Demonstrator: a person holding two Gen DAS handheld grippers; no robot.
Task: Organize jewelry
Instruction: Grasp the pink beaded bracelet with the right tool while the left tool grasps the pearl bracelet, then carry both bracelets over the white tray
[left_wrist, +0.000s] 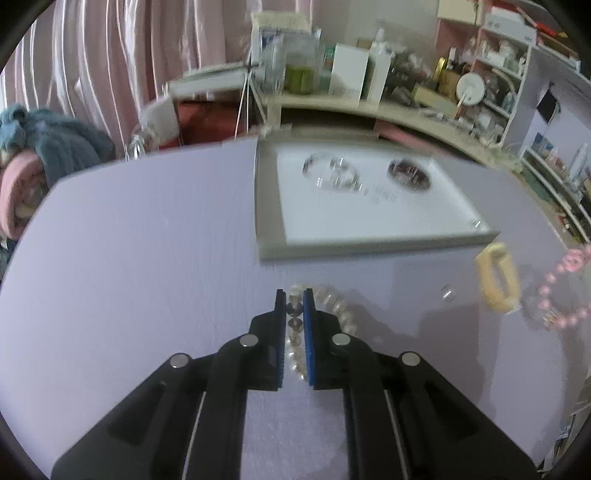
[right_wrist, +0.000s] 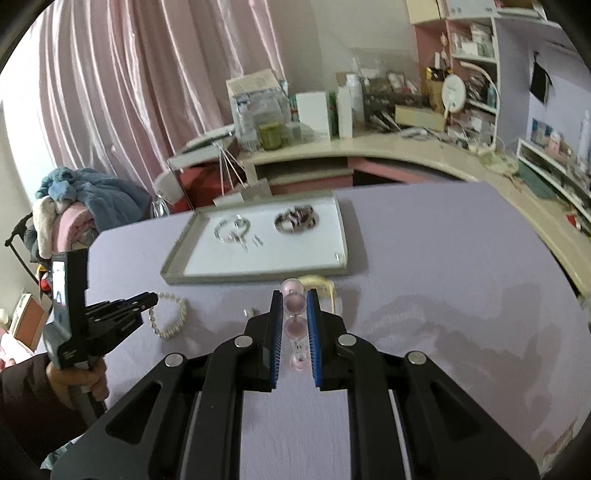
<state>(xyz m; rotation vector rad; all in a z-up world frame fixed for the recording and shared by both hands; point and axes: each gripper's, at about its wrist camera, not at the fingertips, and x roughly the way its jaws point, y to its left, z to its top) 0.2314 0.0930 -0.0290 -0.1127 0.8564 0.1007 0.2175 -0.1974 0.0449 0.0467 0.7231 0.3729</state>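
Observation:
In the left wrist view my left gripper (left_wrist: 294, 297) is shut on a clear pearl-like bead bracelet (left_wrist: 341, 308), which curves off to the right over the lilac table (left_wrist: 147, 240). My right gripper (right_wrist: 294, 295) is shut on a pink bead bracelet (right_wrist: 294, 328) and holds it above the table. The same pink bracelet (left_wrist: 561, 295) hangs at the right edge of the left wrist view. From the right wrist view the left gripper (right_wrist: 154, 298) shows at the left with the pearl bracelet (right_wrist: 173, 323) at its tips. A grey-rimmed white tray (left_wrist: 269, 206) lies beyond, holding silver pieces (left_wrist: 332, 173) and a dark bracelet (left_wrist: 408, 173).
A pale yellow bangle (left_wrist: 496, 280) and a small silver ring (left_wrist: 447, 293) lie on the table near the tray's front edge (right_wrist: 258, 277). A cluttered curved desk (right_wrist: 369, 147) and shelves stand behind. Heaped clothes (right_wrist: 92, 199) sit at the left, and a hand (right_wrist: 81, 380) holds the left gripper.

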